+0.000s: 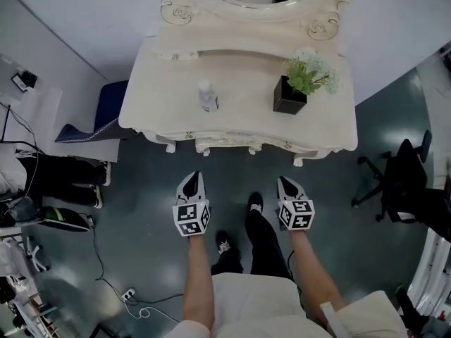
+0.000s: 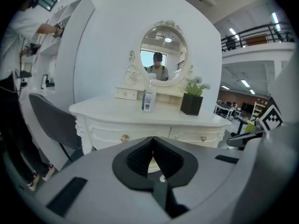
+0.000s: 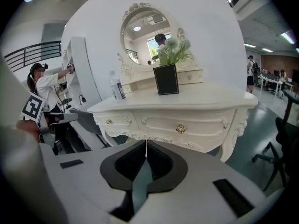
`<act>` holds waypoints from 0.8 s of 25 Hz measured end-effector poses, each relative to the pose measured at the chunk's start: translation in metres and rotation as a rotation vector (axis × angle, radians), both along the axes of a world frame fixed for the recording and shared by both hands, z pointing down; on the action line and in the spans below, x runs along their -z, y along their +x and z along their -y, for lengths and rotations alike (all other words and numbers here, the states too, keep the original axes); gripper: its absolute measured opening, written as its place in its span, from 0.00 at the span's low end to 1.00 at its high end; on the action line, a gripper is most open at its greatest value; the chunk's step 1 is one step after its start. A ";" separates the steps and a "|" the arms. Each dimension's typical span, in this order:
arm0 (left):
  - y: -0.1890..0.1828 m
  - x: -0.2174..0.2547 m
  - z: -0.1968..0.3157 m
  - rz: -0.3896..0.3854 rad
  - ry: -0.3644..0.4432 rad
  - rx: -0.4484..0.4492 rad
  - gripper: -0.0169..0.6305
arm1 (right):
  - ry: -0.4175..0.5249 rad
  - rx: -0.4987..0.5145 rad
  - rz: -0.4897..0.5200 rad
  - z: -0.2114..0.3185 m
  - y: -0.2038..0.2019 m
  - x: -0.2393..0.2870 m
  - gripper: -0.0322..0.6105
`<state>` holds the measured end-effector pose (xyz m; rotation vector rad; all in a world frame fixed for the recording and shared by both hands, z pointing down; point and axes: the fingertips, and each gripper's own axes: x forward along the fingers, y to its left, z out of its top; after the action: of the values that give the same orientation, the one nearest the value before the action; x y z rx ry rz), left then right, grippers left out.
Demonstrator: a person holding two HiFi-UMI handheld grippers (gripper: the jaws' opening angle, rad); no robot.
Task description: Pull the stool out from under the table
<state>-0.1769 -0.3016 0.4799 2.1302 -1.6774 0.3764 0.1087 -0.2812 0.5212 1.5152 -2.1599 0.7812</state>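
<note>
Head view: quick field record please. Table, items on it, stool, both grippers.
table: cream carved dressing table, in front of the person
on top: clear plastic bottle; square black pot with a green plant
stool: not clearly visible, perhaps hidden under the table
left gripper: shut, empty, short of the table
right gripper: shut, empty, short of the table

The table (image 1: 239,111) is cream-white with carved scrolls and small gold knobs (image 3: 180,129), the square pot (image 1: 289,98) on it black under green-and-white flowers (image 1: 311,72), the floor (image 1: 141,238) dark grey-green, and the left hand-held gripper (image 1: 195,177) and right hand-held gripper (image 1: 284,181) pale grey (each with black-and-white square markers).
</note>
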 end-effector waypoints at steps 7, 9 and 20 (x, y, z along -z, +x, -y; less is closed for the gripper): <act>-0.031 -0.015 -0.024 0.044 0.031 -0.039 0.05 | 0.094 -0.016 0.000 -0.017 -0.020 -0.007 0.12; -0.032 -0.026 -0.029 0.057 0.041 -0.070 0.05 | 0.110 -0.011 0.003 -0.018 -0.023 -0.020 0.12; 0.008 -0.147 -0.028 0.026 -0.036 -0.116 0.05 | 0.045 -0.139 0.077 0.017 -0.007 -0.121 0.12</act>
<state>-0.1689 -0.2738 0.6270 2.2111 -1.5526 0.4674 0.1020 -0.2977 0.6421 1.6991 -2.1580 0.8555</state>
